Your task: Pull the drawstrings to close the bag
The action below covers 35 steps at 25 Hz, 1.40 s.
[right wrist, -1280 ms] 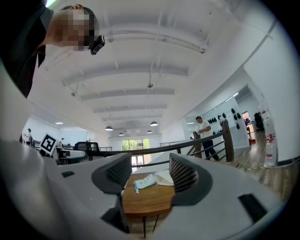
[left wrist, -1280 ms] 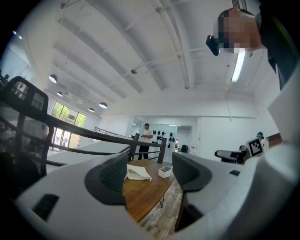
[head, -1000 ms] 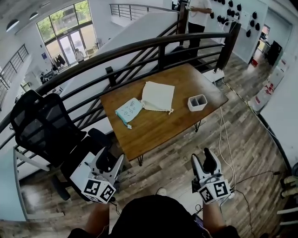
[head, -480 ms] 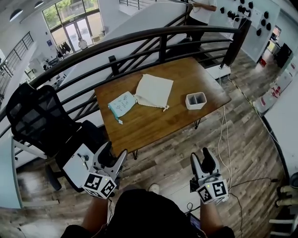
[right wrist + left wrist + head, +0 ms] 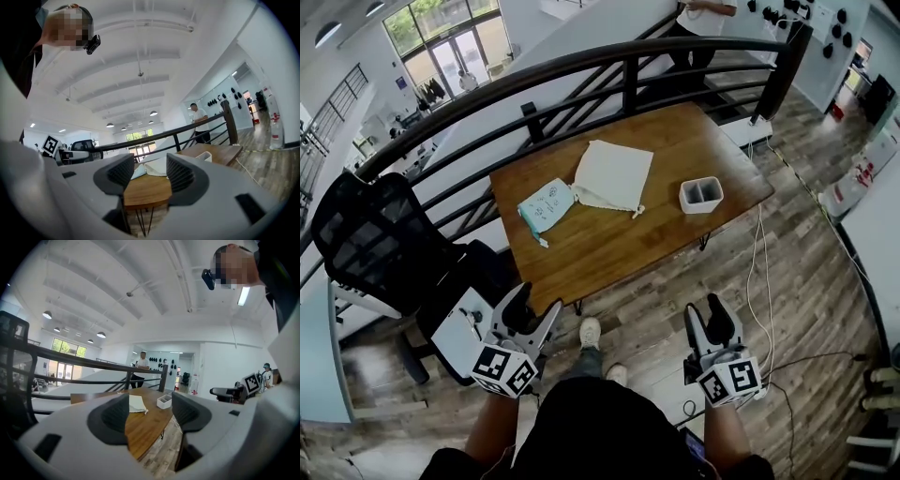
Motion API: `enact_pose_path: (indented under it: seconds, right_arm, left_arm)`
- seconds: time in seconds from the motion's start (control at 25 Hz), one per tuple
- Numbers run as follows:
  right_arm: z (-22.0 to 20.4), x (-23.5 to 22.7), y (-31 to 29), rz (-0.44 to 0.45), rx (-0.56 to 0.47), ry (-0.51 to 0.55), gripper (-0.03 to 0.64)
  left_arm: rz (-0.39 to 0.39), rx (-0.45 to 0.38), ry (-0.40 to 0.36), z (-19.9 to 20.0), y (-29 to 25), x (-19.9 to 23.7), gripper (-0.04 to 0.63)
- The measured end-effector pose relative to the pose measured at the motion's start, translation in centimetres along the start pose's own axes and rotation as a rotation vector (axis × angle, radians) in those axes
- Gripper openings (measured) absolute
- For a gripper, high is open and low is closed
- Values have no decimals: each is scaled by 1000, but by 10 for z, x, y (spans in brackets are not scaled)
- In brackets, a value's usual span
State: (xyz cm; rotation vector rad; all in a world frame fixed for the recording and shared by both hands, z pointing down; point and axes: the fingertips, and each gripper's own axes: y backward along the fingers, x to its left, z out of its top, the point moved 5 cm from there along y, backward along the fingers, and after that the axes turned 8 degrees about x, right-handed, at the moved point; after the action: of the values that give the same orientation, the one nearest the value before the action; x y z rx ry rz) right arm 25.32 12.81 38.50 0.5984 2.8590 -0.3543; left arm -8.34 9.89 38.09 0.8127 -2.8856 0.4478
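A cream drawstring bag [image 5: 614, 173] lies flat on the wooden table [image 5: 609, 248], its cord ends [image 5: 637, 211] trailing toward the near edge. It also shows in the left gripper view as the cream bag [image 5: 137, 404] and in the right gripper view as the bag [image 5: 157, 167]. My left gripper [image 5: 536, 307] and right gripper [image 5: 705, 317] hang over the floor well short of the table, both open and empty. The right gripper's jaws have just been closing a little, with nothing between them. Seen between the jaws of the left gripper [image 5: 150, 416] and the right gripper [image 5: 146, 176] is only the distant table.
A light blue patterned pouch [image 5: 547, 204] lies left of the bag and a white two-compartment box [image 5: 701, 194] to its right. A black office chair [image 5: 375, 244] stands at the left, a dark railing [image 5: 628, 66] behind the table. Cables [image 5: 759, 272] run across the floor on the right.
Both grippers have shifted slightly forward and down. The table sits a bit further left in view, and the person's shoes now show on the floor between the grippers.
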Motion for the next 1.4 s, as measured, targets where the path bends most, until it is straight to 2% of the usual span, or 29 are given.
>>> enact_pose_path:
  seconds: [0.16, 0.32, 0.44, 0.6, 0.84, 1.2, 1.4]
  right_arm:
    - [0, -6, -10, -46, 6, 13, 209]
    - [12, -18, -32, -97, 4, 41, 207]
    - [23, -22, -56, -110, 17, 90, 202]
    - [35, -19, -90, -102, 30, 130, 202]
    - [42, -6, -142, -68, 52, 168, 204]
    - [33, 10, -211, -21, 116, 193, 206]
    - [15, 17, -241, -8, 181, 200, 206]
  left_arm:
    - [-33, 4, -13, 2, -27, 13, 291]
    - [-97, -58, -64, 22, -58, 20, 291]
    - [-122, -75, -55, 28, -80, 35, 293]
    - [-145, -68, -11, 30, -104, 59, 312]
    - [-151, -82, -2, 42, -126, 90, 341]
    - [-132, -42, 19, 42, -142, 138, 394]
    - [-134, -24, 6, 36, -142, 158, 396]
